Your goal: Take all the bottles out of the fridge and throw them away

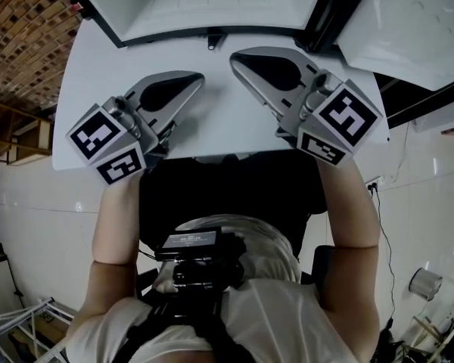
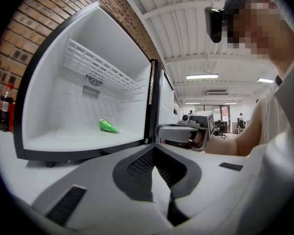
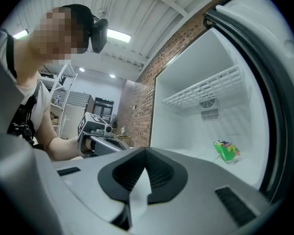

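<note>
Bottle (image 2: 5,112) stands on table (image 1: 212,127) outside open fridge (image 2: 88,58), by its left wall; green packet (image 2: 108,126) lies inside. Left gripper (image 2: 153,150) and right gripper (image 3: 146,151) pressed together, empty, over table.

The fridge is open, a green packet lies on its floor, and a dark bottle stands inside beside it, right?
Not quite: the fridge is open with the green packet on its floor, but the dark bottle stands outside, beside the fridge's outer wall. The left gripper view shows it.
</note>
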{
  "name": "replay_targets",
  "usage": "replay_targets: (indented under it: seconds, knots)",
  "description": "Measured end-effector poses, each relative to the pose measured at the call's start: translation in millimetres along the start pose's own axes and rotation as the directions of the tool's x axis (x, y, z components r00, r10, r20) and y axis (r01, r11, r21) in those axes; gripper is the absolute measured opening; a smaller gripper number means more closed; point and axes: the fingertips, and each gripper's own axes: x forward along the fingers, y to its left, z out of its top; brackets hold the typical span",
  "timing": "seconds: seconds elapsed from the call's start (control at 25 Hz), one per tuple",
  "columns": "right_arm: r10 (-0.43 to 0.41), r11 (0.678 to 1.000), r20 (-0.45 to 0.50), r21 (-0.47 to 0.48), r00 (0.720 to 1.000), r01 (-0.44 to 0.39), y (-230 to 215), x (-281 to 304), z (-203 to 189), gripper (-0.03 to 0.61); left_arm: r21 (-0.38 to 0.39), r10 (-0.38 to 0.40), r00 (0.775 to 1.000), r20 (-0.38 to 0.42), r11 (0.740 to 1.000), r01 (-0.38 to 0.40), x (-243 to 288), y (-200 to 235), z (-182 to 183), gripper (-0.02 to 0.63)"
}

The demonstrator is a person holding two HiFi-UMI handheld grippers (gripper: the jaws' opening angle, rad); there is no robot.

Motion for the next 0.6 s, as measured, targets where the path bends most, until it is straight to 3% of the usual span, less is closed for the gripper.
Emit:
replay_targets:
  seconds: [0.32, 0.6]
  knots:
    - [0.06, 0.998, -0.009, 0.025, 0.998, -0.06, 14, 38, -9, 0.002, -0.001, 0.041, 0.999, 0.019, 0.999, -0.041, -24, 24, -3, 0.009]
    - [0.043, 0.996, -0.039, 0.08, 0.998, -0.039, 6, 45, -24, 0.002, 0.014, 0.032, 0.999, -0.012, 0.999, -0.032, -13, 32, -10, 0.009]
